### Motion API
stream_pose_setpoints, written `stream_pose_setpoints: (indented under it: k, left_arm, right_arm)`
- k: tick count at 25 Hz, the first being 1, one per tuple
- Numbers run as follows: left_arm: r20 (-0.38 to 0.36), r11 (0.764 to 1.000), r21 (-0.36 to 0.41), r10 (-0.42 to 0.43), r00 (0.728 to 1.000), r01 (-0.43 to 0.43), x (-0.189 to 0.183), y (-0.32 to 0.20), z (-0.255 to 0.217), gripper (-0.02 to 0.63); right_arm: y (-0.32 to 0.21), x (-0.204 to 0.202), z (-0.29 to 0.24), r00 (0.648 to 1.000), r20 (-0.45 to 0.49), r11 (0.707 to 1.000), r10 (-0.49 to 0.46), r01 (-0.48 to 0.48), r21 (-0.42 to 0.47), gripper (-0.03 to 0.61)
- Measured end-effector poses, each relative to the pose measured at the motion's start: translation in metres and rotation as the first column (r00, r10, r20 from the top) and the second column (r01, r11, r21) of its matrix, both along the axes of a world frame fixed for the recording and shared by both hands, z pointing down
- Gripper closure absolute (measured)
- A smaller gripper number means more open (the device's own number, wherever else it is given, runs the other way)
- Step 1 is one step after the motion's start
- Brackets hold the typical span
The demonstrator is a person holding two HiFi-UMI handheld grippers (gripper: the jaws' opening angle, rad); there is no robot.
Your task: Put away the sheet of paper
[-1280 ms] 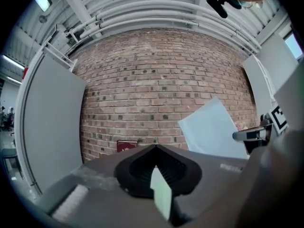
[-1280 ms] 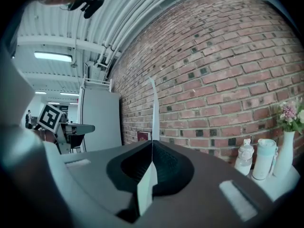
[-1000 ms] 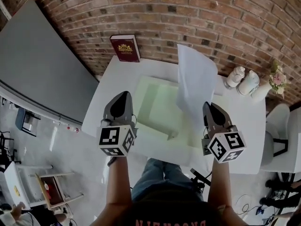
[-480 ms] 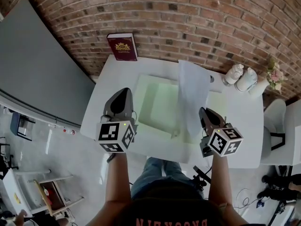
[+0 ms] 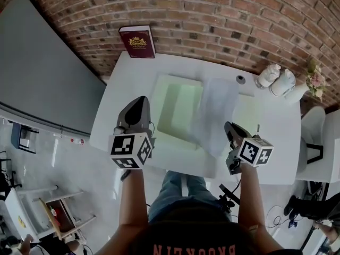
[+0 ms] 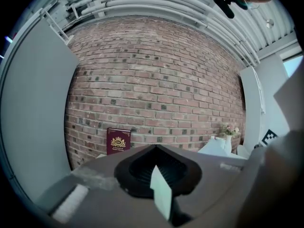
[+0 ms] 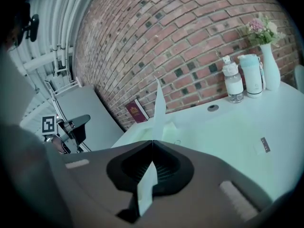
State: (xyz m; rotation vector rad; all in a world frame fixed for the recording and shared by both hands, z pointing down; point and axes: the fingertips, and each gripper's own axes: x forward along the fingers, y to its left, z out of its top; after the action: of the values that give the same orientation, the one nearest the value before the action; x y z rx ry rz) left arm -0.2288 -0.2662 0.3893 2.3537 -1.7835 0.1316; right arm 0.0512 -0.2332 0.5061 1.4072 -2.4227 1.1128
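Observation:
The white sheet of paper slopes low over a pale green open folder on the white table. My right gripper is shut on the sheet's near corner, at the folder's front right. In the right gripper view the sheet rises edge-on from the closed jaw tips. My left gripper hovers at the folder's left edge. Its jaws are shut, and I see no task object in them.
A maroon book stands against the brick wall at the table's back. Two bottles and a vase of flowers stand at the back right corner. A small round cap lies nearby. A white chair is at the right.
The sheet has come down from nearly upright to leaning low over the folder. My right gripper has dropped towards the table with it. The left gripper has hardly moved.

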Motion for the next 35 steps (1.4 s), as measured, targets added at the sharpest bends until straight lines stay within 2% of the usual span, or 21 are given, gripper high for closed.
stream_pose_setpoints:
  k: [4, 11, 19, 26, 35]
  left_arm:
    - [0.002, 1.000, -0.003, -0.003, 1.000, 0.003, -0.002, -0.001, 0.003, 0.618]
    - [0.001, 1.000, -0.012, -0.001, 1.000, 0.001, -0.002, -0.005, 0.006, 0.618]
    - [0.007, 1.000, -0.016, 0.005, 1.000, -0.005, 0.003, -0.009, 0.007, 0.618]
    - [0.010, 1.000, -0.023, -0.012, 1.000, 0.012, -0.002, -0.010, 0.009, 0.618]
    - [0.018, 0.998, -0.040, -0.041, 0.999, 0.042, -0.018, -0.010, 0.014, 0.618]
  right_arm:
    - [0.002, 0.000, 0.022, 0.999, -0.040, 0.997, -0.021, 0.019, -0.071, 0.577]
    - [0.007, 0.012, 0.055, 0.985, -0.169, 0.986, -0.026, -0.003, -0.167, 0.577]
    - [0.007, 0.036, 0.086, 0.972, -0.235, 0.968, -0.031, -0.030, -0.251, 0.577]
    - [-0.001, 0.033, 0.094, 0.969, -0.230, 0.970, -0.089, 0.031, -0.243, 0.577]
    - [-0.016, 0.011, 0.104, 0.977, -0.177, 0.955, -0.116, 0.061, -0.289, 0.577]
